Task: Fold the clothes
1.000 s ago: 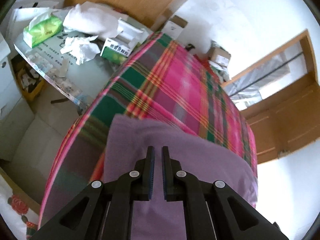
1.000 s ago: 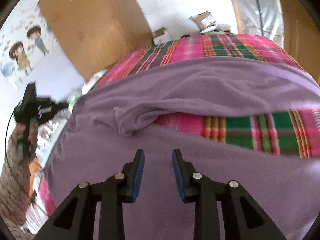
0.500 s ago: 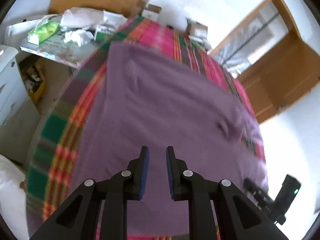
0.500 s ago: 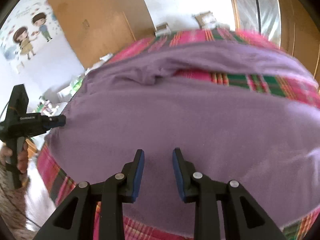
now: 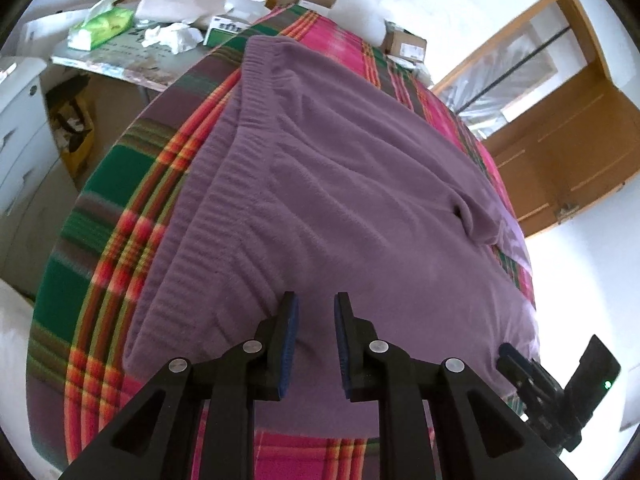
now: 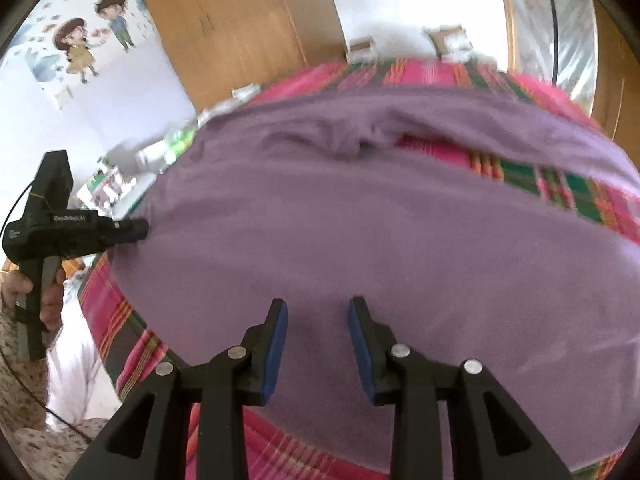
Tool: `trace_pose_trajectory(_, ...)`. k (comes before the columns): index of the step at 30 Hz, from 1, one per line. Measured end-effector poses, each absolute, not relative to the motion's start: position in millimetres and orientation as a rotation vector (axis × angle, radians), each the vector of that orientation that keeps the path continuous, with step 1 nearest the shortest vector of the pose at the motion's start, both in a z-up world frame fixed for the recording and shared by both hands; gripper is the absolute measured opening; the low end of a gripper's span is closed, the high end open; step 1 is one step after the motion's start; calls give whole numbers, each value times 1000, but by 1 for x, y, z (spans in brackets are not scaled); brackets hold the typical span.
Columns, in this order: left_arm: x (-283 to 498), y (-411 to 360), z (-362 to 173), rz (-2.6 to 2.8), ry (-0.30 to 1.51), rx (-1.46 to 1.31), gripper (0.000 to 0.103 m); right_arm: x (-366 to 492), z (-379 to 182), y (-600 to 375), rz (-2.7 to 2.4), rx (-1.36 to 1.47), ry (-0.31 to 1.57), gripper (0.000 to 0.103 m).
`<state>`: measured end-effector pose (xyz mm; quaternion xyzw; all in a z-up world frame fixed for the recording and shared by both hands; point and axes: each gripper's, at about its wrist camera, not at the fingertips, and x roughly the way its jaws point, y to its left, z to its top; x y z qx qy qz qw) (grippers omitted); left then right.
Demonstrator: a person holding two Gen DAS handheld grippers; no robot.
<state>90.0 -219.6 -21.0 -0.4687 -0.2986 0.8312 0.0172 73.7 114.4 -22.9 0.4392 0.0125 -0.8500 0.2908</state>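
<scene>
A purple knit sweater [image 5: 340,184] lies spread on a plaid bed cover [image 5: 120,232], its ribbed hem along the left side in the left wrist view. My left gripper [image 5: 316,308] hovers open over the sweater's near edge, nothing between its fingers. In the right wrist view the same sweater [image 6: 360,232] fills the middle, with a bunched fold [image 6: 348,140] at the far side. My right gripper [image 6: 318,312] is open above the near part of the sweater. Each view shows the other gripper at the bed's edge: the right one [image 5: 560,384], the left one [image 6: 68,228] held by a hand.
A cluttered side table [image 5: 132,40] with a green tissue pack [image 5: 104,28] and boxes stands left of the bed. A white drawer unit [image 5: 20,128] is at far left. Cardboard boxes [image 5: 404,46] sit beyond the bed. A wooden door [image 5: 560,128] is at right.
The left gripper has opened from nearly shut and pulled back toward the sweater's near edge. The right gripper has drawn back to the bed's edge and stays open.
</scene>
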Motion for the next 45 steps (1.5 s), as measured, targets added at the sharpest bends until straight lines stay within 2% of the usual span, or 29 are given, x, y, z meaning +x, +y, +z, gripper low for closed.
trace_pose_trajectory(6,96,-223,-22,2591,-986,-1482,19,79,-15,109,-2182,1131,98,37)
trace_pose_trajectory(12,87,-217,-18,2625,-1003,-1509,19,65,-22,141,-2224,1186,16,33)
trace_pose_trajectory(22,105,-215,-23,2651,-1060,-1434,19,97,-22,132,-2231,1133,184,37)
trace_pose_trajectory(26,118,-215,-20,2658,-1032,-1437,19,87,-15,139,-2213,1158,140,36)
trace_pose_trajectory(32,119,-222,2,2707,-1050,-1331,19,54,23,152,-2240,1077,30,36)
trace_pose_trajectory(37,85,-218,33,2756,-888,-1306,19,18,51,148,-2328,973,181,36)
trace_pose_trajectory(45,-3,-217,62,2821,-649,-1277,19,-81,63,132,-2368,958,218,36)
